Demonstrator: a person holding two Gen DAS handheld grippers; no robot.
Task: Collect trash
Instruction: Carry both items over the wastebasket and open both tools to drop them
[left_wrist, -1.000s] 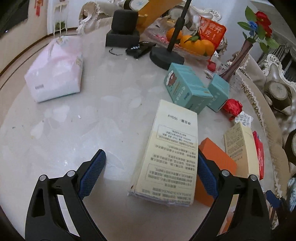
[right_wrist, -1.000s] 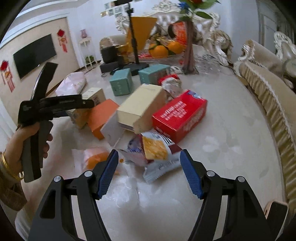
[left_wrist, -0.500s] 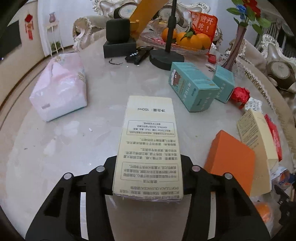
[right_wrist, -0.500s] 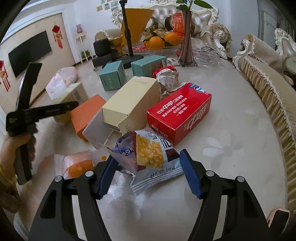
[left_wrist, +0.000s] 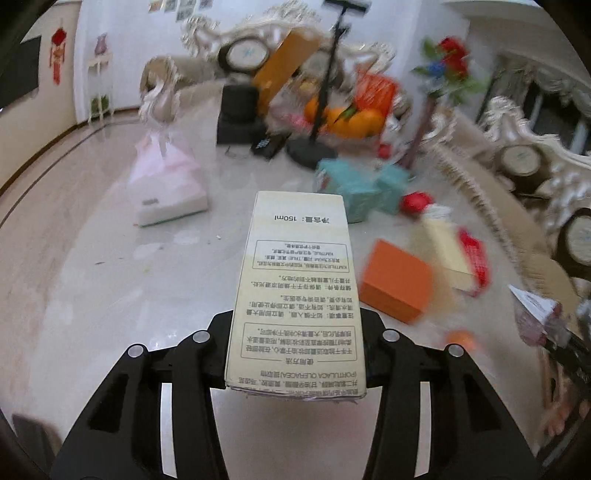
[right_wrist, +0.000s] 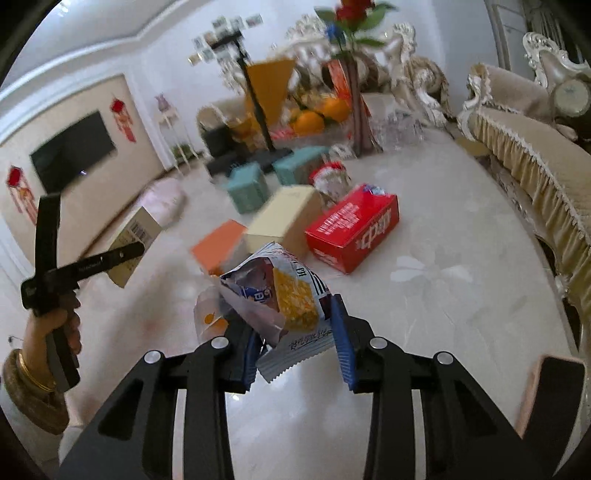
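My left gripper (left_wrist: 295, 343) is shut on a long cream carton (left_wrist: 295, 291) with printed text and holds it raised above the marble table (left_wrist: 92, 295). It also shows in the right wrist view (right_wrist: 135, 240), held in the left gripper (right_wrist: 122, 254). My right gripper (right_wrist: 295, 339) is shut on a crumpled snack wrapper (right_wrist: 280, 295) and holds it off the table. A clear wrapper with orange print (right_wrist: 208, 319) lies just beyond it.
On the table lie an orange box (left_wrist: 397, 280), a cream box (right_wrist: 282, 221), a red box (right_wrist: 354, 229), two teal boxes (right_wrist: 247, 186), a pink tissue pack (left_wrist: 166, 177), a stand base (left_wrist: 312, 151), a fruit tray (left_wrist: 347, 118) and a flower vase (right_wrist: 356, 110). A phone (right_wrist: 550, 398) lies near right.
The left gripper closed on the cream carton and lifted it. The right gripper closed on the snack wrapper and raised it off the table.
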